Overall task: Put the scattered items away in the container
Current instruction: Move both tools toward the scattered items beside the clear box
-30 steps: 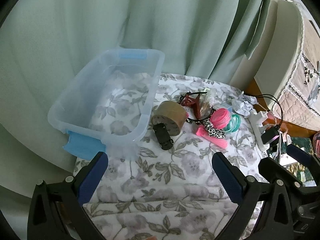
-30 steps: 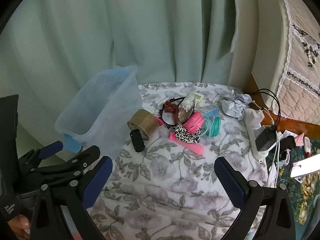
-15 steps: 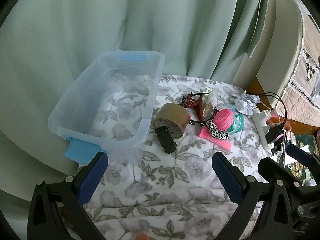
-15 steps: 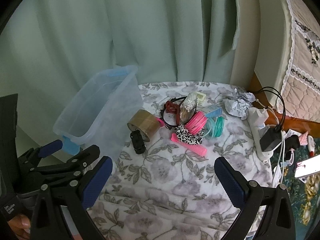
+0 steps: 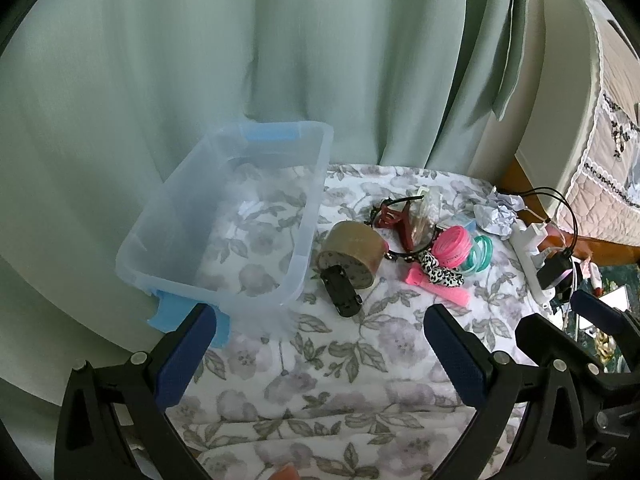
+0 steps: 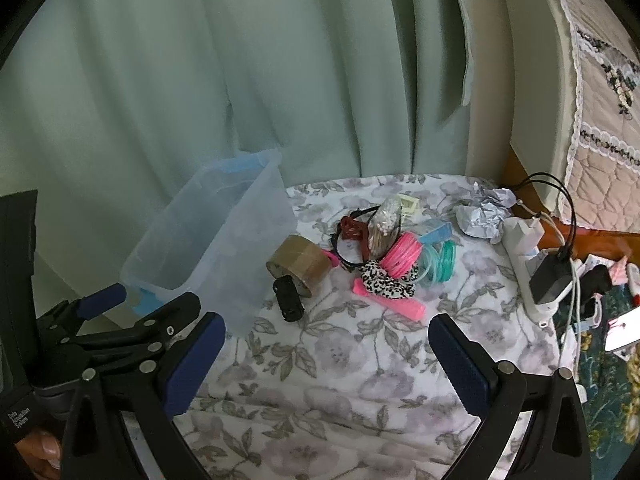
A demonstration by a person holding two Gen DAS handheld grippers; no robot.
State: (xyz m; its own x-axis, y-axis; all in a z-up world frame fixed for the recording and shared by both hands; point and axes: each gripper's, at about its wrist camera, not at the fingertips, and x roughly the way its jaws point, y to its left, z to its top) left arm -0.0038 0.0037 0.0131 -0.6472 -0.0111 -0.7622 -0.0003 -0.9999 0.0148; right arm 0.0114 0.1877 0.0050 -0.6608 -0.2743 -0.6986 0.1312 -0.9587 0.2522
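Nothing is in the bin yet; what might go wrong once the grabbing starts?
The items lie in a tangled heap: gripping the pink coil may drag the leopard scrunchie or teal coil along. The black toy car leans against the tape roll; lifting either may shift the other.

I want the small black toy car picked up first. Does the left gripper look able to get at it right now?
Probably yes. The left gripper is open and empty, and the black toy car lies ahead on bare cloth, nothing between them, though the tape roll touches its far end.
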